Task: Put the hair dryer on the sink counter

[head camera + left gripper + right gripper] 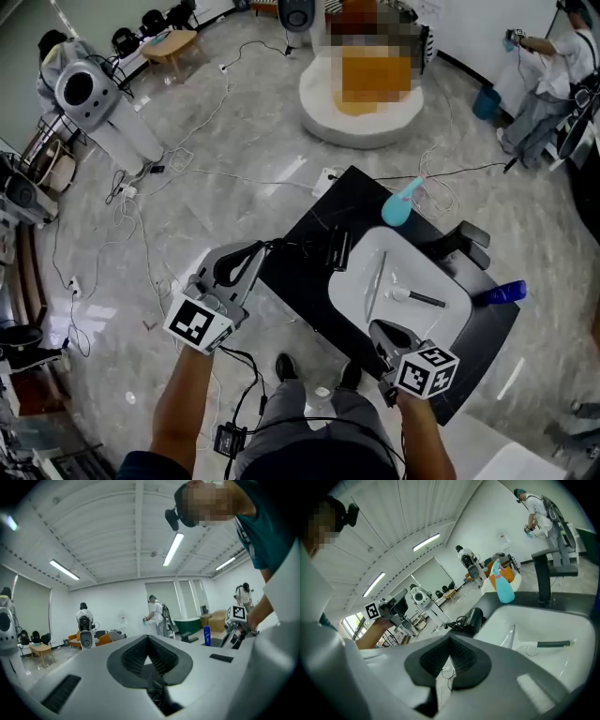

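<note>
I am looking down on the black sink counter (298, 281), the biggest thing in front of me, with its white basin (370, 281) sunk into the middle and a dark faucet (466, 239) standing at the basin's two o'clock. I am holding the left gripper (149, 637) off the counter at its nine o'clock with its fingers pressed together on nothing, and the right gripper (450, 638) at the basin's six o'clock, its fingers likewise meeting at the tips and empty. The hair dryer (337, 248) is lying on the counter at the basin's ten o'clock, just beside the rim, so I am judging the placement done and only the getaway left. Its cord (286, 246) is trailing off toward nine o'clock, close to my left gripper. To finish well I would keep that gripper clear of the cord and lift both away without snagging it, since a tug could drag the dryer over the near edge. A teal spray bottle (401, 204) is standing at twelve o'clock and a blue bottle (499, 293) at three, well apart from the dryer. As for writing, I am finding none I can read: the bottles' labels are too small, and the marker cubes (199, 323) are showing only black-and-white square patterns, no letters or brand.
</note>
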A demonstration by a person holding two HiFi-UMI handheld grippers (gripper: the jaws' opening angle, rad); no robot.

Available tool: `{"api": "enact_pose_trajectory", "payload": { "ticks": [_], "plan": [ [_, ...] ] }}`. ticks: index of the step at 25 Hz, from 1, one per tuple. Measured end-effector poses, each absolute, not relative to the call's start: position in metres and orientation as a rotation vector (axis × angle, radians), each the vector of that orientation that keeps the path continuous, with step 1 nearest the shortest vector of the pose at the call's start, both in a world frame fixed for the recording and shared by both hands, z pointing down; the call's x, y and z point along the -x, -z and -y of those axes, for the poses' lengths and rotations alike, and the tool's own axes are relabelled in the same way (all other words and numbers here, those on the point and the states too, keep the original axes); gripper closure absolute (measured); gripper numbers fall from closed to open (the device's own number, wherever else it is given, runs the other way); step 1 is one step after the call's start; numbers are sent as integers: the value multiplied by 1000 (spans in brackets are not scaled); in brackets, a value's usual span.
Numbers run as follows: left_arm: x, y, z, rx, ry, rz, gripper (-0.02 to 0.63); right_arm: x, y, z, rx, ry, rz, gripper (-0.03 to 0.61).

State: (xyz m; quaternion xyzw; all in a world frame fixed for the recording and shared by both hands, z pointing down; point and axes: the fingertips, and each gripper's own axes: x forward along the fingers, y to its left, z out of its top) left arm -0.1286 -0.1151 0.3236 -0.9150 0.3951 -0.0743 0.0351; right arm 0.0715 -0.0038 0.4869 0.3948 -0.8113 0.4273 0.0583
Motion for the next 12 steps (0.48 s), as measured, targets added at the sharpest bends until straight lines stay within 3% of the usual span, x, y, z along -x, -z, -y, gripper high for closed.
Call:
{"api": "enact_pose_trajectory", "payload": {
  "ticks": [7,12],
  "plan": [
    [202,-216,68,2840,-218,-1375,607,-64,-366,10,-1171,-962,2678,569],
    [247,-173,34,2748,-251,-1445,607,-53,-289,2,-1103,-753,2799,569]
  ]
}}
